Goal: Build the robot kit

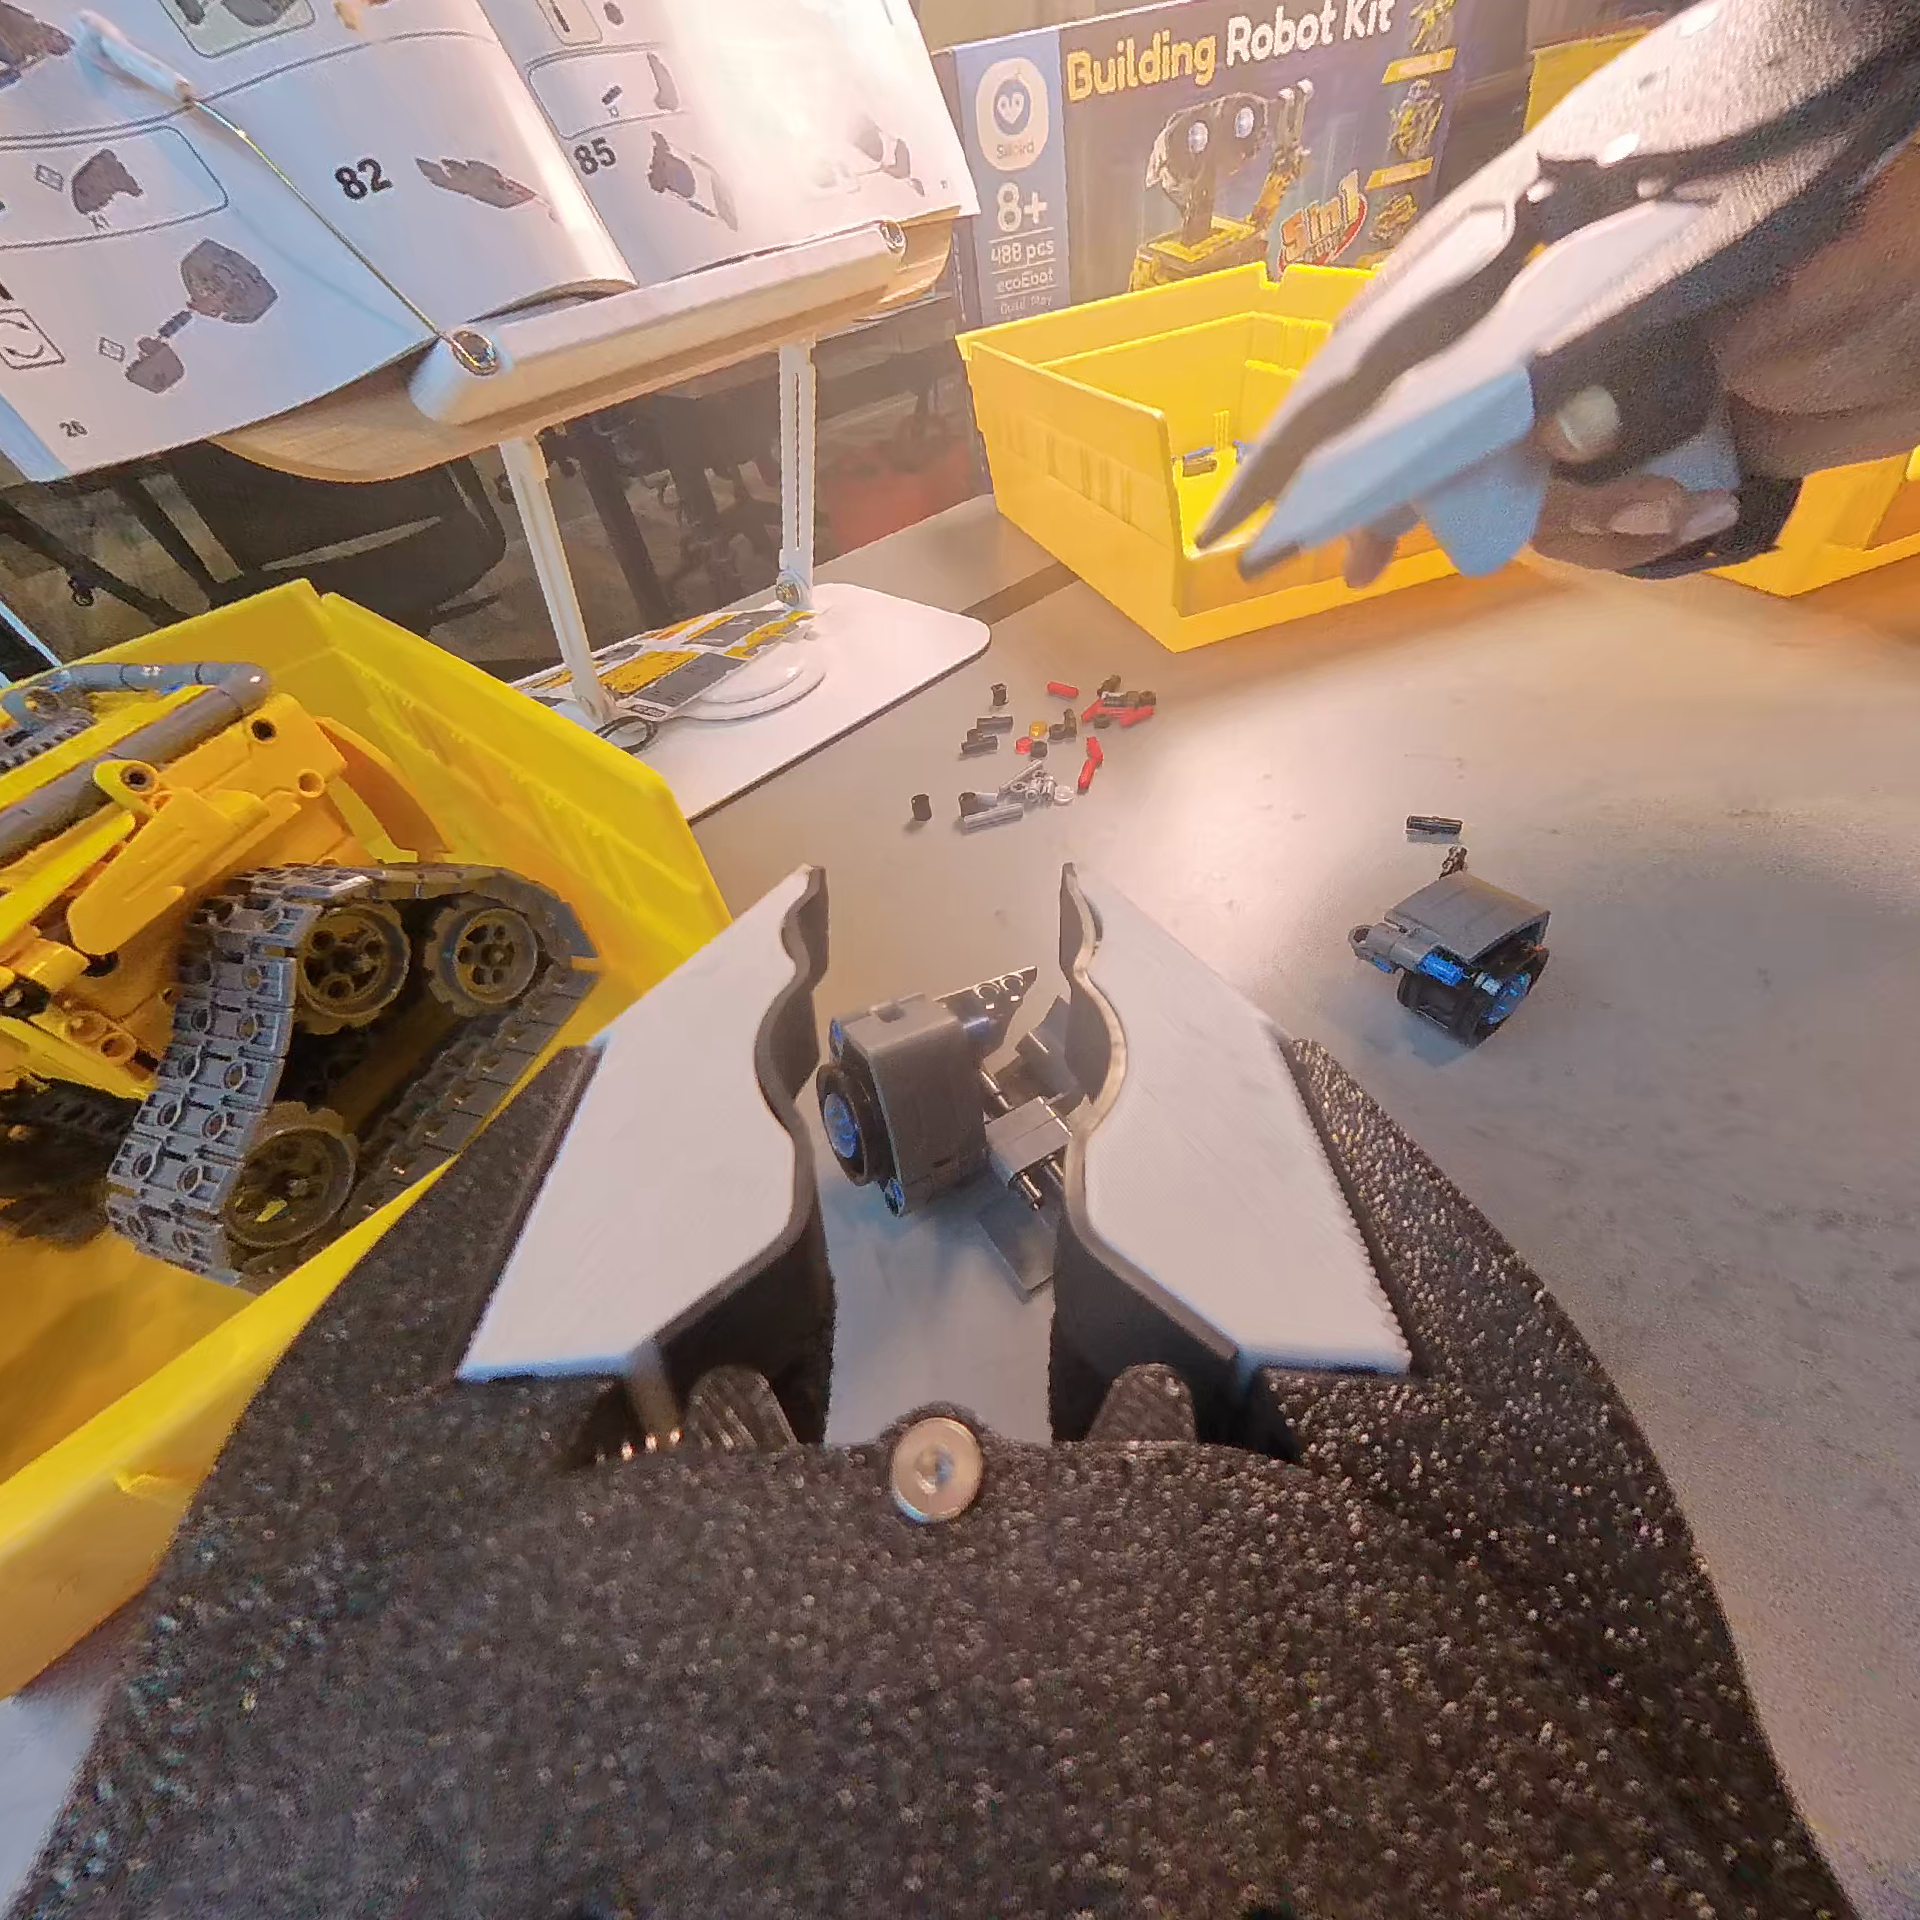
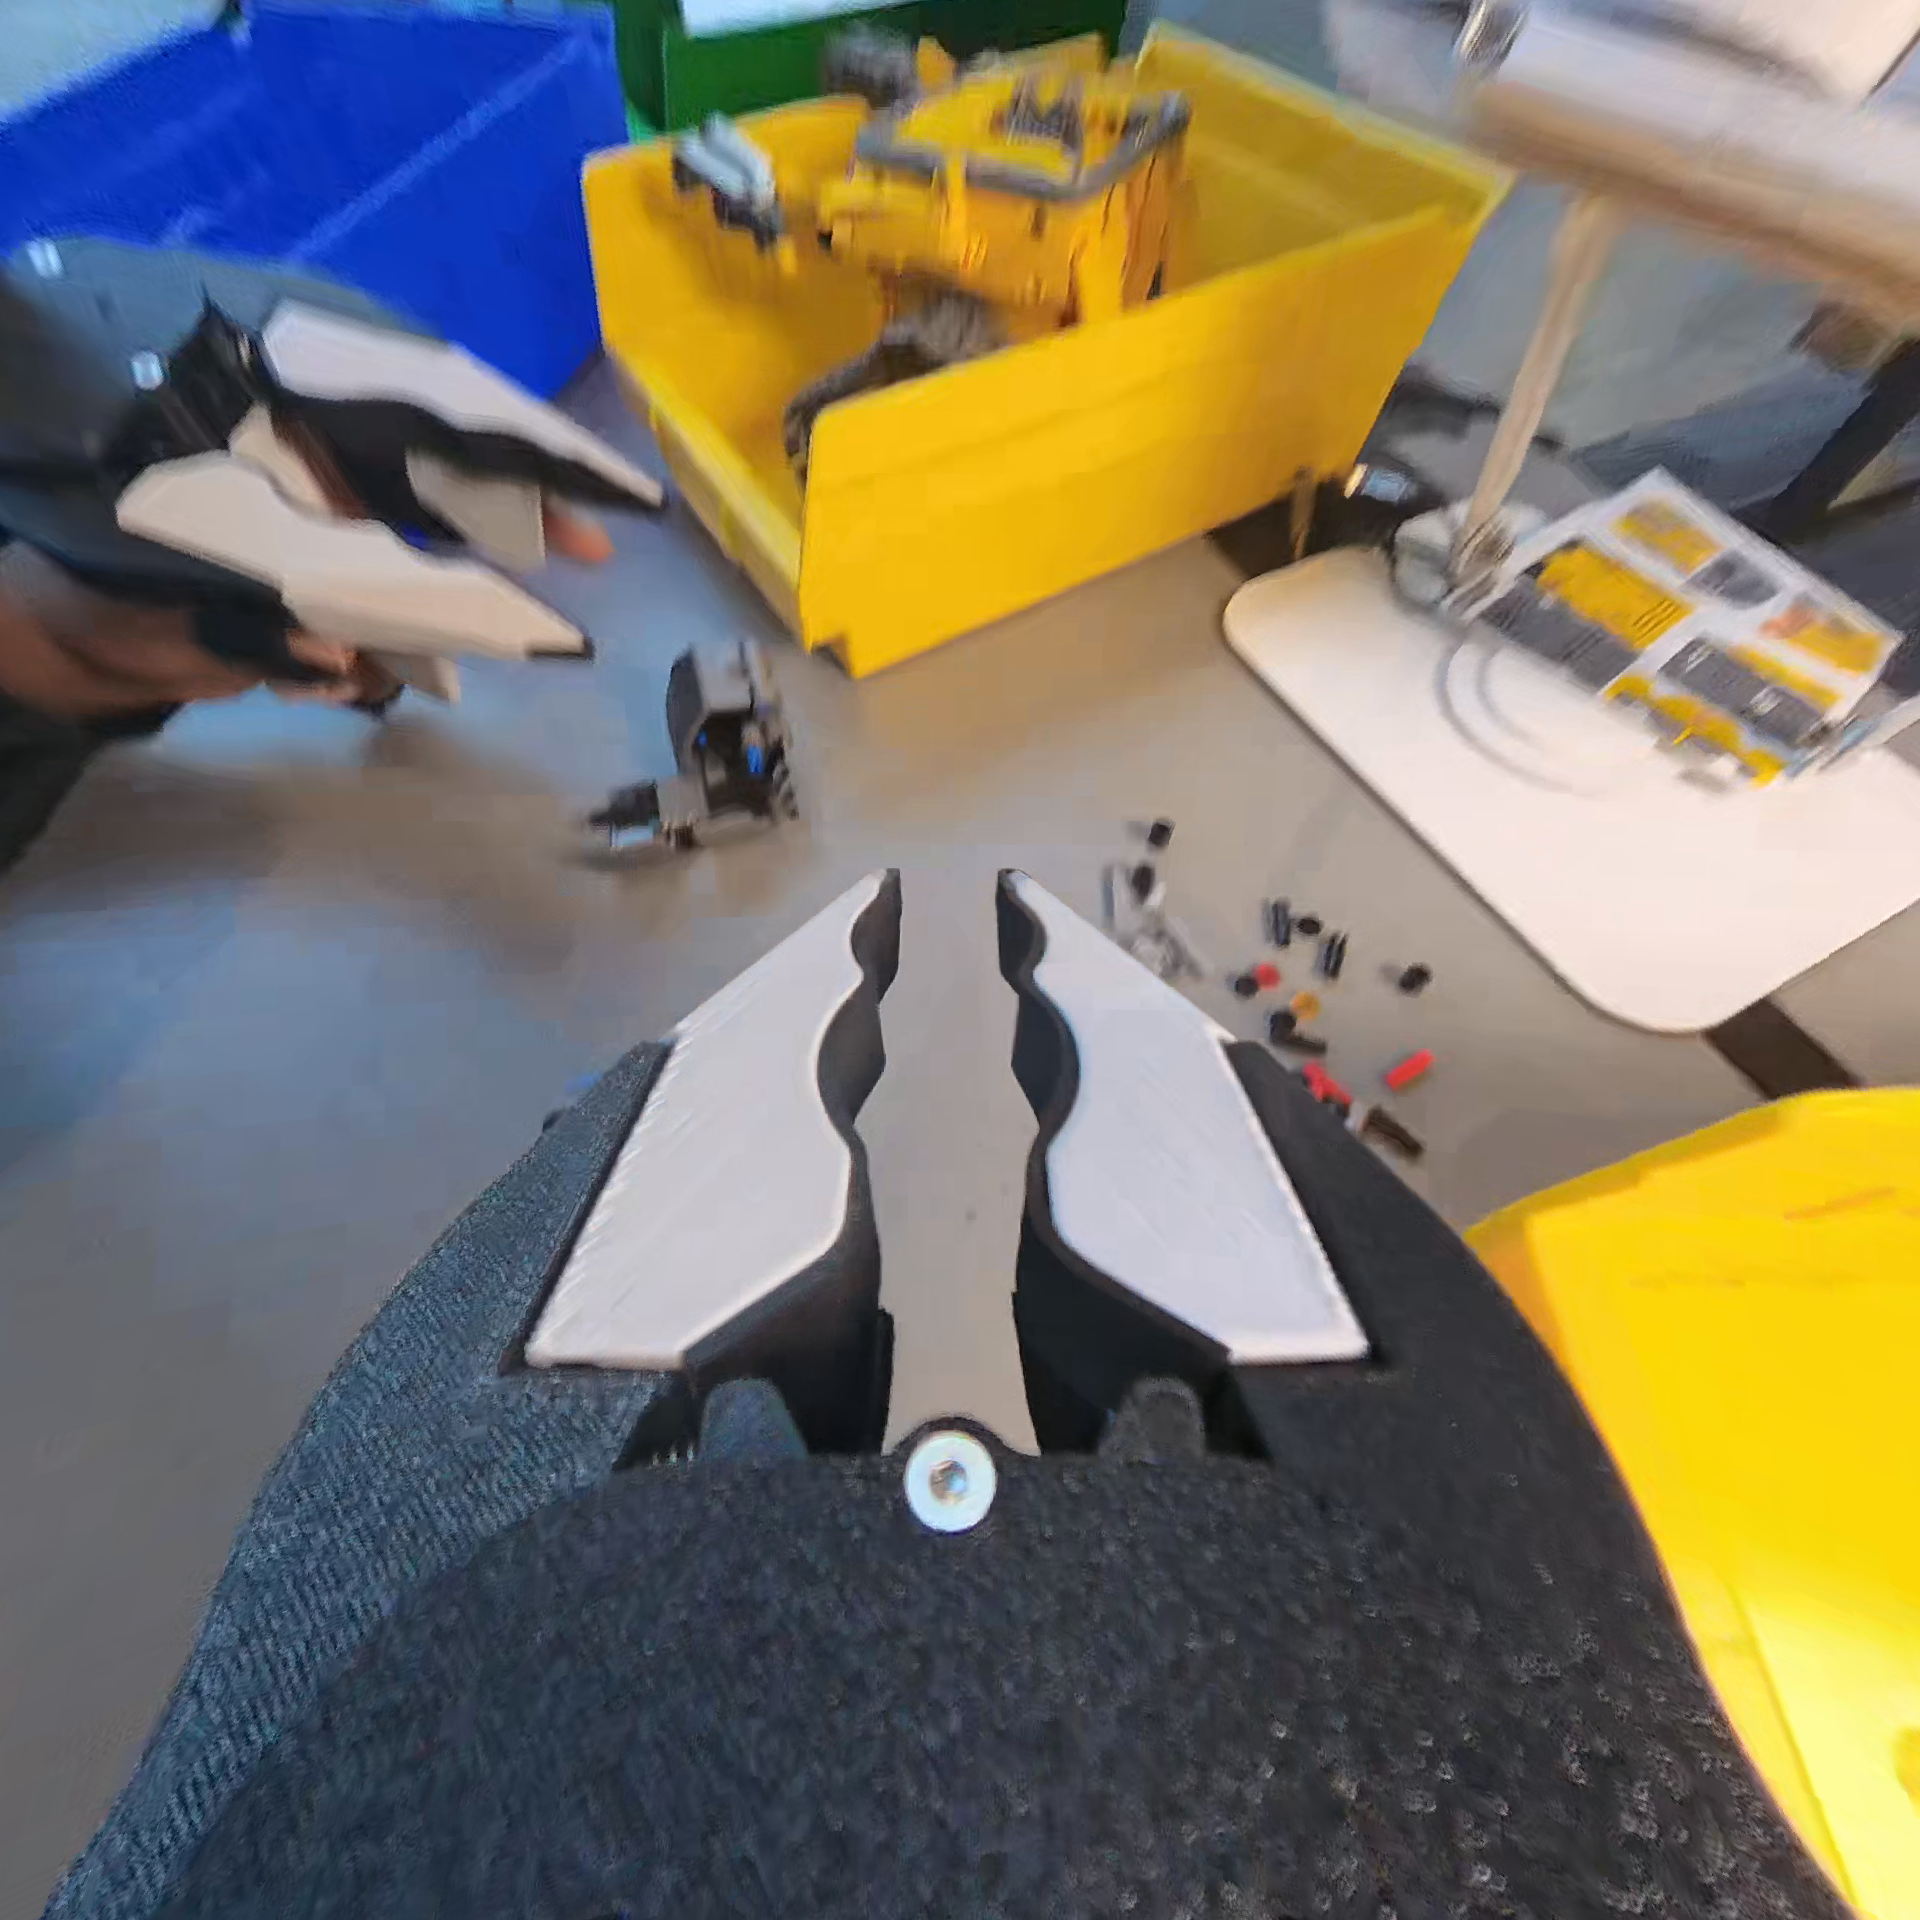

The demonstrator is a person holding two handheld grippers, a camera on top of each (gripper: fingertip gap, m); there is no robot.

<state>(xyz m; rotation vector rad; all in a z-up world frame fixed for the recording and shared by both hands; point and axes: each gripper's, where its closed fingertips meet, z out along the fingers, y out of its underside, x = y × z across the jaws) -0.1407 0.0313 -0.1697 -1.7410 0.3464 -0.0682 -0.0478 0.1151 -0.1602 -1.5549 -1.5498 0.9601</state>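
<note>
My left gripper (image 1: 940,883) is shut on a dark grey brick assembly (image 1: 914,1101) with blue pins, held deep between its fingers above the table. It also shows at the left of the right wrist view (image 2: 623,574). A second grey assembly (image 1: 1455,966) with blue parts lies on the grey table, right of the left gripper; it also shows in the right wrist view (image 2: 717,748). My right gripper (image 2: 948,883) is narrowly open and empty, hovering over the table near loose small parts (image 2: 1299,997). It shows at the upper right of the left wrist view (image 1: 1236,551).
A yellow bin (image 1: 520,727) at left holds a yellow tracked vehicle model (image 1: 312,935). A book stand (image 1: 831,644) carries an open instruction booklet (image 1: 416,208). Loose red and black parts (image 1: 1039,748) lie mid-table. Another yellow bin (image 1: 1091,436) and a kit box (image 1: 1247,156) stand behind. A blue bin (image 2: 312,156) stands far left.
</note>
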